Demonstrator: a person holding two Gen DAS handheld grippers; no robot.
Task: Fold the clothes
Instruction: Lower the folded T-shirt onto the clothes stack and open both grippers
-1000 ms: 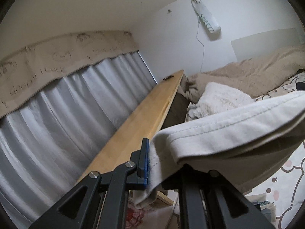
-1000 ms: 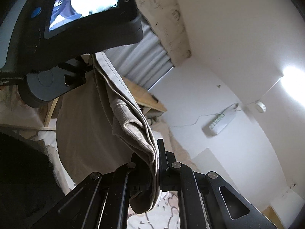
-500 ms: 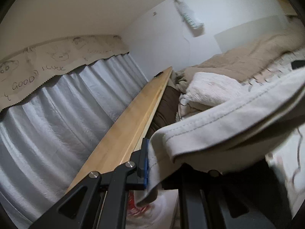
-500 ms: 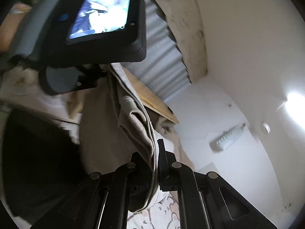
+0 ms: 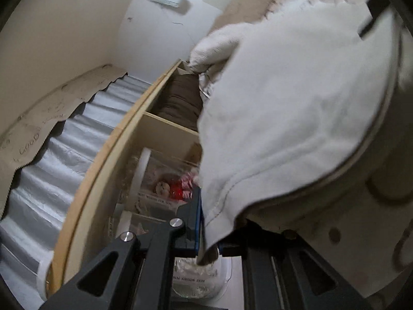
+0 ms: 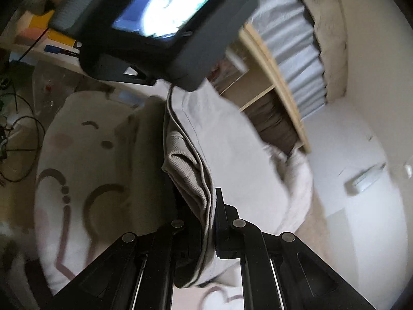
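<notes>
A pale grey-white sweatshirt (image 5: 291, 118) hangs between both grippers above the bed. My left gripper (image 5: 206, 230) is shut on its hem edge, and the cloth spreads up and right over most of the left wrist view. My right gripper (image 6: 210, 222) is shut on bunched layers of the same sweatshirt (image 6: 232, 160), with a ribbed cuff (image 6: 185, 173) showing just ahead of the fingers. The left gripper's body with its lit screen (image 6: 167, 18) shows at the top of the right wrist view, holding the far end of the cloth.
A bedsheet with cartoon print (image 6: 77, 180) lies below. A long wooden shelf board (image 5: 103, 160) runs along silver curtains (image 5: 51, 180), with cubbies holding a brown cushion (image 5: 180, 100) and clear bags (image 5: 167, 188). A white fluffy blanket (image 5: 214, 46) lies beyond. Cables (image 6: 15, 134) lie on the floor.
Both grippers have swung downward with the sweatshirt still held; the views now look down at the shelf cubbies and the bedsheet. The cloth has spread wider across the left view.
</notes>
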